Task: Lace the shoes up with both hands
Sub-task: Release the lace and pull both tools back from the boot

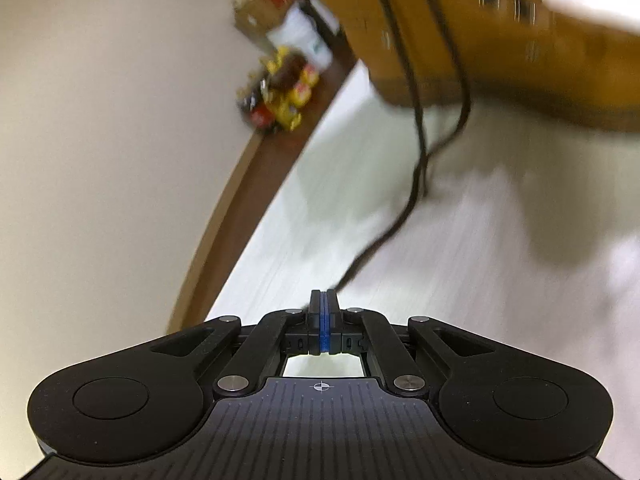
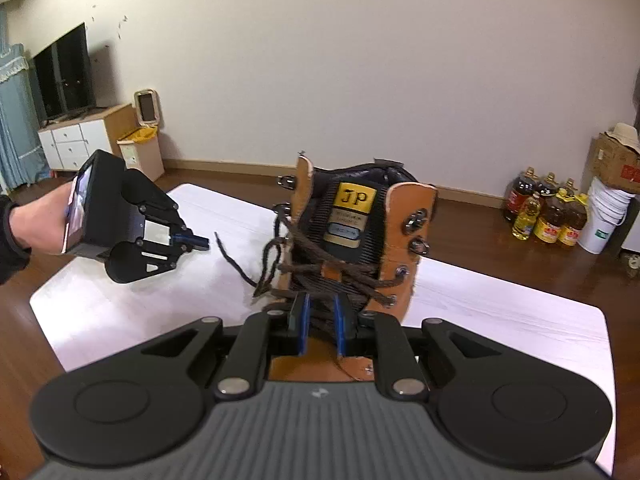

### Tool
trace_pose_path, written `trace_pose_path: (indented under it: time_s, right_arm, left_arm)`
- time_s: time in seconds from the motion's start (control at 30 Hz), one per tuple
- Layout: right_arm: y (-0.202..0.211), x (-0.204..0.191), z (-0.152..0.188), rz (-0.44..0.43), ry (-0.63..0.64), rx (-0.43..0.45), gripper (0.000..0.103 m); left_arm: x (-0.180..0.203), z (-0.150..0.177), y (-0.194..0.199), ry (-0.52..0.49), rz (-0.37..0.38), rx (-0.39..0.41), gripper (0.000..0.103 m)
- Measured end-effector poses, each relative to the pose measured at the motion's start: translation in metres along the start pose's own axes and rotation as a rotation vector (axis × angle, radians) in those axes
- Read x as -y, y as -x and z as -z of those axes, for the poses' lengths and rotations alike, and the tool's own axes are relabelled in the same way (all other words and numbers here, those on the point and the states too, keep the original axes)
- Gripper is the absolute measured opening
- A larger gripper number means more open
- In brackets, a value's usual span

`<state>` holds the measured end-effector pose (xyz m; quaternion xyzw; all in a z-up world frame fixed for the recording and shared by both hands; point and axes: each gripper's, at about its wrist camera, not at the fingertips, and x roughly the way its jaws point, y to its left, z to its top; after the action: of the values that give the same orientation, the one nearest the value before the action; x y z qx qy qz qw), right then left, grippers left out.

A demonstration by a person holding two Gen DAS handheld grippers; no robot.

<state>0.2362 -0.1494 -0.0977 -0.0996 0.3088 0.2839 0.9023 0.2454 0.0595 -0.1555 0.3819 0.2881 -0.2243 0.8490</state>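
A tan lace-up boot (image 2: 404,240) with dark brown laces (image 2: 320,268) stands on the white table (image 2: 500,312), toe toward me. My right gripper (image 2: 321,322) is open, its blue-padded jaws over the boot's lower laces, holding nothing. My left gripper (image 2: 202,242) is left of the boot, jaws together, with a loose lace end (image 2: 232,258) just off its tip. In the blurred left wrist view the boot (image 1: 500,40) is at upper right; a dark lace (image 1: 416,184) runs down to the closed left gripper (image 1: 323,298). Whether the lace is pinched I cannot tell.
The white table stands on a dark wood floor (image 2: 520,256). Oil bottles (image 2: 548,216), white buckets (image 2: 604,216) and a cardboard box (image 2: 616,164) stand by the right wall. A cabinet with a TV (image 2: 64,76) and a bin (image 2: 140,152) stand at the left.
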Motion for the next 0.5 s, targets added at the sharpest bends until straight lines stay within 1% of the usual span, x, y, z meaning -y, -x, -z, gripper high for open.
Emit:
trace_pose_path:
  time_s: [0.07, 0.1, 0.13, 0.2, 0.27, 0.3, 0.33, 0.37, 0.43, 0.5]
  right_arm:
    - [-0.002, 0.003, 0.004, 0.043, -0.013, 0.0, 0.014]
    - [-0.003, 0.007, 0.007, 0.073, -0.02, -0.006, 0.014]
    - [-0.005, 0.012, 0.012, 0.11, -0.027, -0.016, 0.014]
    - [-0.011, 0.023, 0.026, 0.163, -0.037, -0.065, 0.014]
    - [-0.02, 0.037, 0.041, 0.19, -0.063, -0.138, 0.014]
    - [-0.023, 0.041, 0.046, 0.193, -0.072, -0.155, 0.014]
    - [-0.026, 0.046, 0.051, 0.189, -0.085, -0.171, 0.014]
    - [-0.029, 0.051, 0.058, 0.186, -0.1, -0.19, 0.014]
    - [-0.028, 0.055, 0.065, 0.186, -0.123, -0.199, 0.015]
    - [-0.027, 0.058, 0.07, 0.182, -0.136, -0.196, 0.015]
  left_arm:
    - [0.004, -0.009, 0.011, 0.037, 0.038, 0.093, 0.005]
    - [0.004, -0.014, 0.012, 0.041, 0.041, 0.105, 0.005]
    - [0.006, -0.019, 0.014, 0.054, 0.052, 0.136, 0.005]
    - [0.01, -0.023, 0.02, 0.083, 0.089, 0.201, 0.005]
    - [0.01, -0.029, 0.024, 0.127, 0.158, 0.288, 0.005]
    - [0.008, -0.031, 0.024, 0.146, 0.194, 0.306, 0.006]
    - [0.005, -0.034, 0.024, 0.183, 0.27, 0.334, 0.011]
    - [0.003, -0.036, 0.024, 0.21, 0.33, 0.353, 0.013]
    - [0.004, -0.038, 0.022, 0.218, 0.359, 0.372, 0.013]
    - [0.008, -0.038, 0.017, 0.205, 0.342, 0.363, 0.013]
